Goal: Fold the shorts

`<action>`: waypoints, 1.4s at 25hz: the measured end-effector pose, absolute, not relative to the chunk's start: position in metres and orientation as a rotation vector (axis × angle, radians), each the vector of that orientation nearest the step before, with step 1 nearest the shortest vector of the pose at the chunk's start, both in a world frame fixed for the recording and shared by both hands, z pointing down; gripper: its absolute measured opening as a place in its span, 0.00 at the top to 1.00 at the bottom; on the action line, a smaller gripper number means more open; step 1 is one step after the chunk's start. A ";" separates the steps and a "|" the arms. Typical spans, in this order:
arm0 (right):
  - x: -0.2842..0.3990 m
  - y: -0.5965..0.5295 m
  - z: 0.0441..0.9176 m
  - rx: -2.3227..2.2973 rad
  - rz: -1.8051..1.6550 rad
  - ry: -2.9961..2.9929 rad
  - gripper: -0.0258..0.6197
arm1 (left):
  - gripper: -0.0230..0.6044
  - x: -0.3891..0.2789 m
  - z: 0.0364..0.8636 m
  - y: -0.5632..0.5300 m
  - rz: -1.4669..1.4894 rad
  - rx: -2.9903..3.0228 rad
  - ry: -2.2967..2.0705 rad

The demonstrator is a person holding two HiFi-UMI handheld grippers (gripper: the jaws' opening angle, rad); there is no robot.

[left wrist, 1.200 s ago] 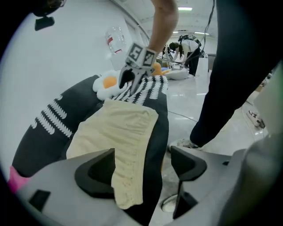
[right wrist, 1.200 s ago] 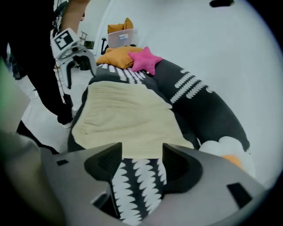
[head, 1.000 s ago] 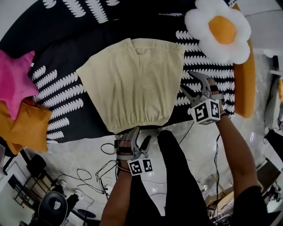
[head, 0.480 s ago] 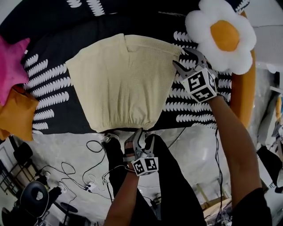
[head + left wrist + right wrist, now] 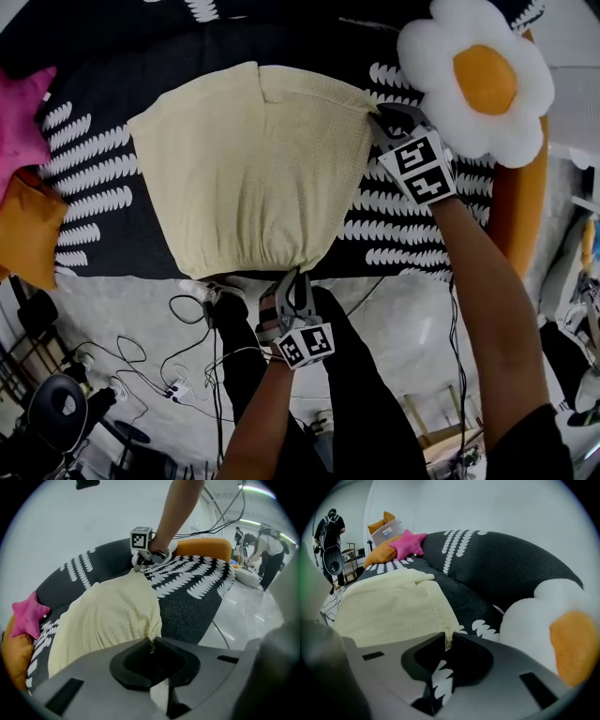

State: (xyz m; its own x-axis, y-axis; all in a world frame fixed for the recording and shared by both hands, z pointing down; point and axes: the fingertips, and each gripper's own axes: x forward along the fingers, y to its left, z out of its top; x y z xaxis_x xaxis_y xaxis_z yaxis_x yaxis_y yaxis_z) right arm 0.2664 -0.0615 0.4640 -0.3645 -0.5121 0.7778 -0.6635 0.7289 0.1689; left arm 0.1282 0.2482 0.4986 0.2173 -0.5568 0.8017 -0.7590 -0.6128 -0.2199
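The left tongs (image 5: pixel 287 275) are being clamped on the near, gathered waistband edge of the cream shorts (image 5: pixel 248 169), the jaws having just been closing with the cloth between them. The right tongs (image 5: pixel 377 113) are being pinched on the far hem corner, their jaws likewise just closing onto the fabric. The shorts are being shown spread flat on the black, white-patterned sofa (image 5: pixel 412 234), that hem corner lying near the flower cushion (image 5: pixel 478 80), the pink star cushion (image 5: pixel 19 122) well apart.
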 end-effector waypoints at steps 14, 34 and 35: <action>0.282 -0.079 0.402 1.049 0.576 -2.187 0.91 | 0.92 0.123 0.429 0.247 0.923 2.266 -1.162; 0.055 -0.138 0.298 0.833 0.411 -2.456 0.91 | 0.92 -0.018 0.370 0.214 0.384 2.022 -1.410; 0.041 -0.139 0.298 0.810 0.393 -2.455 0.91 | 0.92 -0.025 0.373 0.215 0.342 1.992 -1.407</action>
State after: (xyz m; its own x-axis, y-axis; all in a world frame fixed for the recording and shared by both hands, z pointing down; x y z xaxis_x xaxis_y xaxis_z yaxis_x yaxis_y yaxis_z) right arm 0.0407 -0.1387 0.2982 -0.6858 -0.4664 0.5588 -0.6176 0.7791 -0.1077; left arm -0.0253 0.2148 0.3727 0.3849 -0.7348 0.5585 -0.9092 -0.1980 0.3662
